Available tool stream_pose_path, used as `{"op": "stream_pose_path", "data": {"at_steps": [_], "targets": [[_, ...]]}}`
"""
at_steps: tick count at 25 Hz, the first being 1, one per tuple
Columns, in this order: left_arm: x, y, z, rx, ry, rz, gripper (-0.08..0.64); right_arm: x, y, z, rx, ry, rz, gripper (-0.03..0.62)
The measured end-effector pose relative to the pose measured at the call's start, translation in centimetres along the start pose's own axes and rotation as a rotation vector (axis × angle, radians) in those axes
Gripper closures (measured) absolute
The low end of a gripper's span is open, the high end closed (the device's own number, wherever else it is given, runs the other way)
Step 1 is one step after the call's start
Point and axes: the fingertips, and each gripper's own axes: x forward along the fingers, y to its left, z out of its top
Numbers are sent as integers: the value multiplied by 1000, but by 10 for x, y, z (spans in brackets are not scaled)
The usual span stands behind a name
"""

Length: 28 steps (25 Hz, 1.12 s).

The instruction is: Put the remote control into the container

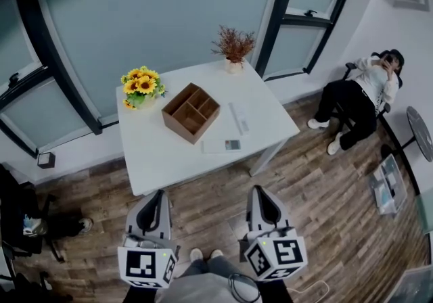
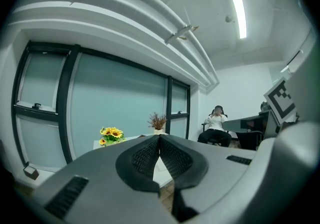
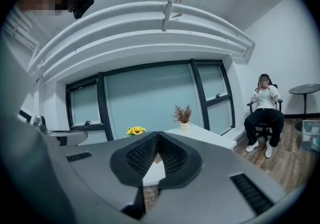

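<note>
Both grippers hang low in front of the white surface [image 1: 155, 153], well short of its near edge, and neither has anything in it. The left gripper [image 1: 160, 195] has its fingers [image 2: 150, 154] pressed together at the tips with nothing between them. The right gripper [image 1: 259, 191] is the same, its fingers [image 3: 170, 155] closed and empty.

The wooden container [image 1: 179, 129], an open box split into compartments, sits turned corner-on near the middle of the surface. The remote control [image 1: 238, 118], taken here to be the slim white bar, lies flat just beside the container's right side, apart from it. Its long axis runs from the far edge toward the near edge, roughly along that right wall. A second flat white piece with a small dark patch [image 1: 223, 145] lies just off the container's near corner; what it is cannot be told.

From the fingers, the remote control lies ahead and beyond the near edge, on the container's right. That makes the right gripper the nearer one. It would probably need to spread its fingers and close across the bar's narrow width, then carry it a short way left over the container's rim.
</note>
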Motion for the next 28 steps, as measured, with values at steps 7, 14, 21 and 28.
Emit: {"op": "stream_pose_path", "data": {"at_steps": [7, 14, 21, 28], "targets": [[8, 13, -6, -19, 8, -10, 552, 15, 9, -4, 0, -1, -4, 588], [45, 26, -4, -13, 14, 12, 552, 60, -4, -1, -1, -6, 9, 588], [120, 39, 8, -7, 19, 49, 552, 139, -37, 12, 20, 0, 48, 586], [212, 43, 17, -23, 58, 86, 552, 226, -91, 22, 27, 65, 86, 586]]}}
